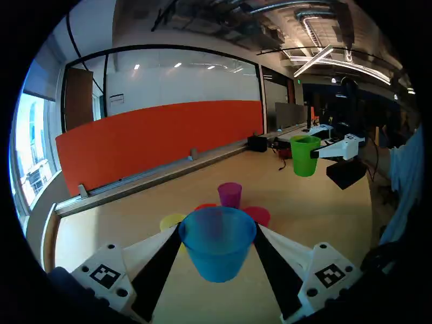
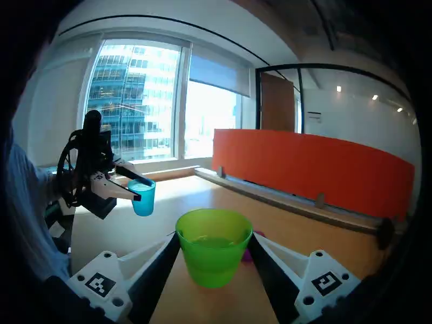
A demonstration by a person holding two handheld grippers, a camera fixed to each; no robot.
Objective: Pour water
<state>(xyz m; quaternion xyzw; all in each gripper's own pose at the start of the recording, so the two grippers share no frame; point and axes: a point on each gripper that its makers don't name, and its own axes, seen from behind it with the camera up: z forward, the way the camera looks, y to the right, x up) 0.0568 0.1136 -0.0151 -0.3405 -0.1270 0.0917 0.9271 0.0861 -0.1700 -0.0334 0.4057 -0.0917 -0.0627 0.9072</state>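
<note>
My left gripper (image 1: 217, 245) is shut on a blue cup (image 1: 217, 249), held upright above the wooden table (image 1: 302, 208). In the right gripper view that same blue cup (image 2: 143, 197) hangs at the left in the left gripper (image 2: 141, 193). My right gripper (image 2: 214, 251) is shut on a green cup (image 2: 214, 245), also upright, with what looks like liquid inside. From the left gripper view, the green cup (image 1: 304, 155) is off to the right, raised, held in the right gripper (image 1: 312, 154). The two cups are well apart.
On the table under the blue cup stand a purple cup (image 1: 230, 194), a yellow cup (image 1: 171, 221), a red-pink cup (image 1: 258, 215) and an orange one (image 1: 206, 207). An orange partition (image 1: 156, 135) runs along the table's far edge. A person's sleeve (image 2: 24, 210) is at the left.
</note>
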